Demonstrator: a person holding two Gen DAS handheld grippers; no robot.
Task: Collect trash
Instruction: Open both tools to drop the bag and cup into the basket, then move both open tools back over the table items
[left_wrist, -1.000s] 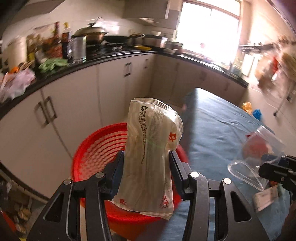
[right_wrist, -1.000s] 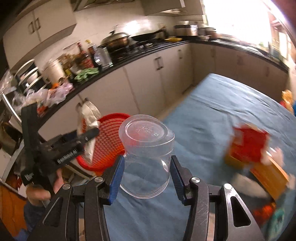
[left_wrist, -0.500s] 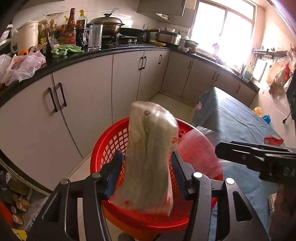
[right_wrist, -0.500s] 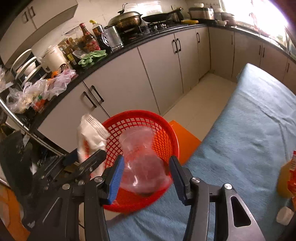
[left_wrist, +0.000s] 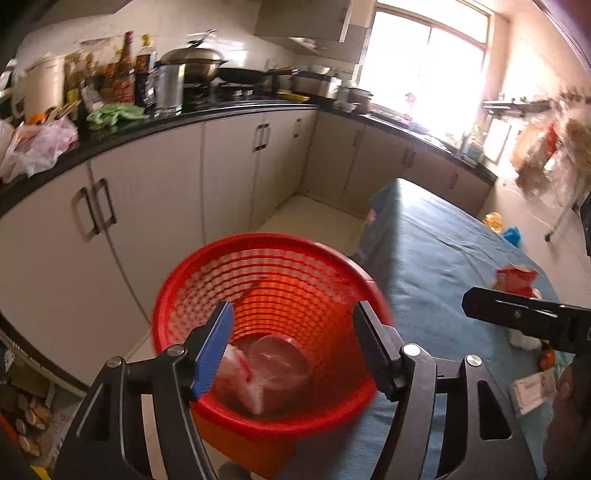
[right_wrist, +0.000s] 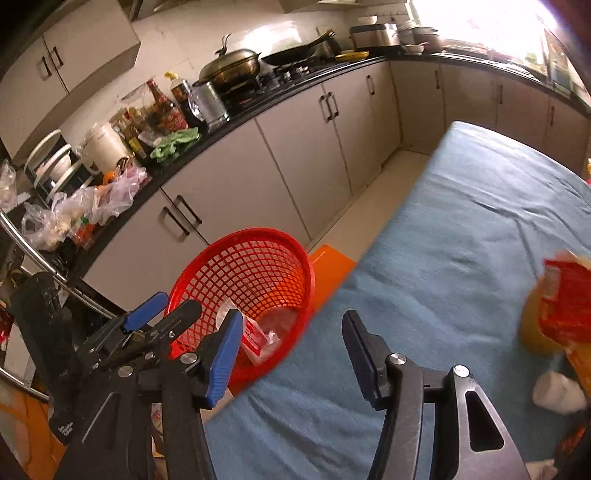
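Observation:
A red mesh basket (left_wrist: 258, 240) stands beside the blue-covered table (left_wrist: 443, 258). In its bottom lie a clear plastic cup (left_wrist: 280, 354) and a printed plastic bag (left_wrist: 240, 373). My left gripper (left_wrist: 295, 332) hovers over the basket, jaws opening, nothing between them. My right gripper (right_wrist: 293, 350) hangs over the table edge next to the basket (right_wrist: 236, 236), jaws also opening and empty. The bag (right_wrist: 255, 338) and cup (right_wrist: 282, 321) show through the mesh there. My left gripper (right_wrist: 168, 308) is at that view's lower left.
A red packet (right_wrist: 565, 299) and a white crumpled piece (right_wrist: 557, 391) lie on the table at the right. An orange stool (right_wrist: 328, 266) is under the basket. Behind runs a black counter (left_wrist: 147, 129) with bottles, pots and bags above grey cabinets (left_wrist: 147, 206).
Both grippers let go: the bag left my left gripper and the cup left my right one, and both dropped into the basket. Both pairs of jaws now stand wider.

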